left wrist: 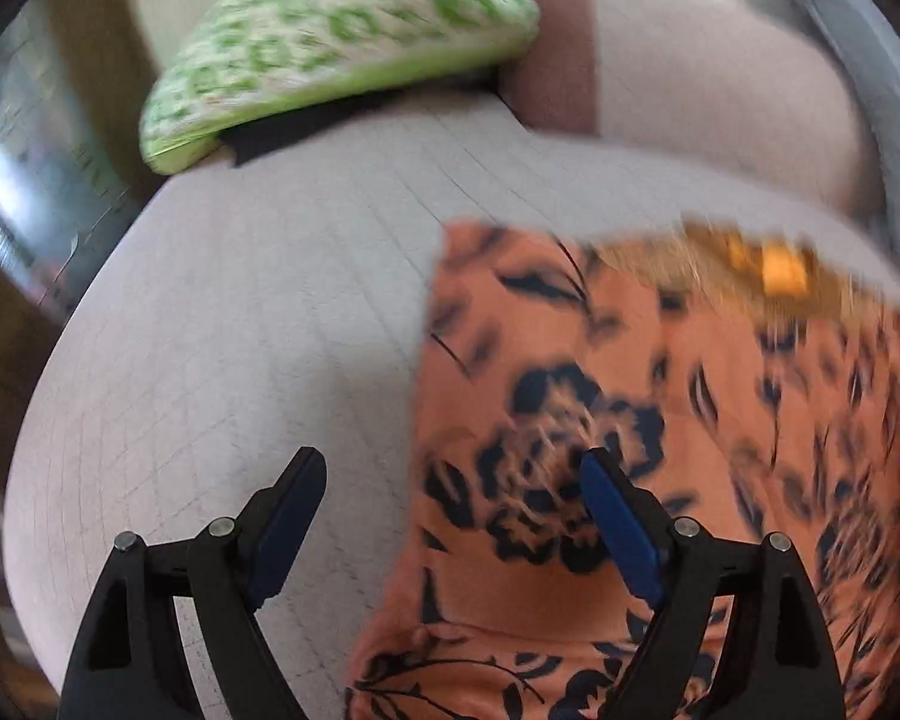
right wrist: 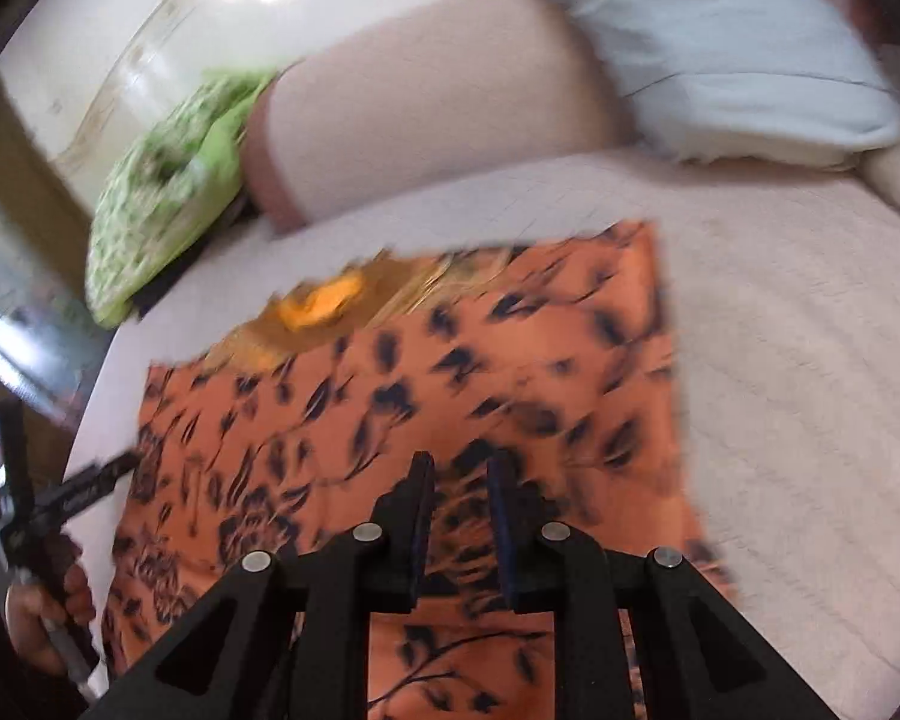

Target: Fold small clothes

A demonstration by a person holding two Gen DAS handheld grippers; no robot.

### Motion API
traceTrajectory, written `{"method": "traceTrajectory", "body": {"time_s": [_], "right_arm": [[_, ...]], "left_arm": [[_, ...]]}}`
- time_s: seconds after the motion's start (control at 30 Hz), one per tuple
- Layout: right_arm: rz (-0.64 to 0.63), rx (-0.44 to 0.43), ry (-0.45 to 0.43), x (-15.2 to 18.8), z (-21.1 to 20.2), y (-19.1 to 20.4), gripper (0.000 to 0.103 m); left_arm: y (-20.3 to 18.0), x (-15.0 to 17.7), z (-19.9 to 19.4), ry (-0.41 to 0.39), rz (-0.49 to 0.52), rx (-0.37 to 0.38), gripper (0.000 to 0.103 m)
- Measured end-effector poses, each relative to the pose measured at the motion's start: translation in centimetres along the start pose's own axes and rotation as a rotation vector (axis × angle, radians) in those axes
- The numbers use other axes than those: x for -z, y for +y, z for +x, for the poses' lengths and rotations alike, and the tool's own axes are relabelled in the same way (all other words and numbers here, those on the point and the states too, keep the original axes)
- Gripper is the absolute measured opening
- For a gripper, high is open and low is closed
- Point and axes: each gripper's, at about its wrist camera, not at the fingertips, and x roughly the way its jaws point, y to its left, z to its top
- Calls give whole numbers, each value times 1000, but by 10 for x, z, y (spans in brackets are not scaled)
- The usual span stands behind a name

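Observation:
An orange garment with dark floral print (left wrist: 660, 420) lies flat on the pale quilted bed (left wrist: 240, 330); a golden-yellow trim shows at its far edge (left wrist: 774, 270). My left gripper (left wrist: 450, 480) is open and empty above the garment's left edge, one finger over the bed, one over the cloth. In the right wrist view the garment (right wrist: 450, 372) spreads ahead. My right gripper (right wrist: 461, 474) hovers over its near part, jaws a narrow gap apart with nothing between them. The left gripper (right wrist: 96, 483), held by a hand, shows at the garment's left edge.
A green-and-white patterned pillow (left wrist: 342, 42) lies at the far left of the bed. A beige cushion with a brown band (right wrist: 426, 114) and a white pillow (right wrist: 732, 48) lie at the head. The bed's left edge (left wrist: 48, 372) drops off beside the left gripper.

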Motion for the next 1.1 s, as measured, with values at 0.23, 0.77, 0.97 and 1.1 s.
{"method": "traceTrajectory", "body": {"time_s": [0.23, 0.77, 0.97, 1.1], "right_arm": [[-100, 34, 75, 6, 20, 11, 21], [-192, -80, -296, 125, -215, 22, 78], [-215, -122, -304, 170, -256, 46, 78], [-269, -94, -325, 181, -270, 70, 78]], "left_arm": [[18, 3, -15, 6, -60, 41, 90], [17, 166, -223, -230, 16, 83, 91], [-2, 193, -296, -376, 68, 42, 98], [-10, 196, -328, -446, 82, -18, 98]]}}
